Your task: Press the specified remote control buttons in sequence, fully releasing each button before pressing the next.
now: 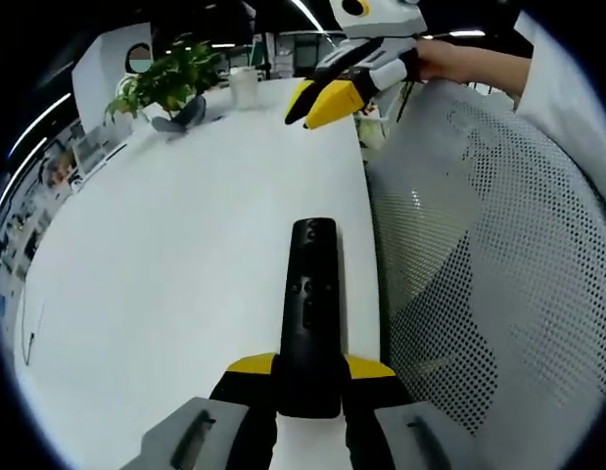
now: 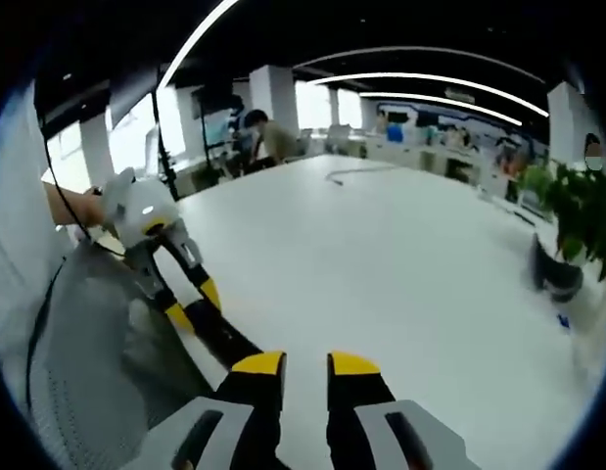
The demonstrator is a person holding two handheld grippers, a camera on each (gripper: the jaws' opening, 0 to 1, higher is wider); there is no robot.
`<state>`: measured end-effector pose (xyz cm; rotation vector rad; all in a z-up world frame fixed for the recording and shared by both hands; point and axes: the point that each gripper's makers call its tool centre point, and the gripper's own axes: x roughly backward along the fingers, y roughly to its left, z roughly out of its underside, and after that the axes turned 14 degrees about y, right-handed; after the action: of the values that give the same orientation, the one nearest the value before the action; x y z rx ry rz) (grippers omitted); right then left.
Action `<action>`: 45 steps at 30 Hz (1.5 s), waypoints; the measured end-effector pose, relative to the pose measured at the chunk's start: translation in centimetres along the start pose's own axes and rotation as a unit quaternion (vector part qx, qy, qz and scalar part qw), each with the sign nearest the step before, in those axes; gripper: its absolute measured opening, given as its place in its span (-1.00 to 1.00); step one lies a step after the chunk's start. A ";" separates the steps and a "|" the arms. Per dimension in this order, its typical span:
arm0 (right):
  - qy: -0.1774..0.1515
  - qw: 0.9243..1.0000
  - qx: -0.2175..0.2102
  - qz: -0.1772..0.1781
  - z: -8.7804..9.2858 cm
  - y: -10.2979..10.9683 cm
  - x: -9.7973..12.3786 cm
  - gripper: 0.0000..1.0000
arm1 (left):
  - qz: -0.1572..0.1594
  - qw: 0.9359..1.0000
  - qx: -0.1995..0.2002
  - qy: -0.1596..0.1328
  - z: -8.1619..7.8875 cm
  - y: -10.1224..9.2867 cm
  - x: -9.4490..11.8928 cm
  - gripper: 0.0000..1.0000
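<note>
Remote control (image 1: 311, 313) clamped lengthwise in left hand-held gripper (image 1: 309, 377) above table (image 1: 165, 255).

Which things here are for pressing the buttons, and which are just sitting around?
For the job: long black plastic remote control, left hand-held gripper clamping it, right hand-held gripper.

Just there: leafy green potted plant, white cup, white mesh chair, white table.

Black remote (image 1: 310, 313) (buttons up) above white table (image 1: 165, 274).
</note>
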<state>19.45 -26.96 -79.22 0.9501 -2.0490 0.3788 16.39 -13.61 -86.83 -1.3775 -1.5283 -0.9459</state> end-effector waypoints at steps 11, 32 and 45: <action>0.042 0.997 0.043 -0.056 0.0 1.8 -2.2 -0.94 | 0.003 1.000 0.007 -0.021 0.2 -0.2 0.1 -0.46; 0.156 0.967 0.178 -0.090 2.5 4.5 -6.2 -1.00 | 0.003 1.000 0.000 -0.013 0.3 -0.1 0.1 -0.52; 0.217 0.934 0.273 -0.075 2.8 4.8 -6.9 -1.00 | 0.007 1.000 -0.008 -0.002 0.3 -0.1 0.1 -0.52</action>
<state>16.94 -21.93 -86.05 1.2097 -1.4745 1.0162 16.24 -13.30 -86.86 -1.3995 -1.5155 -0.9502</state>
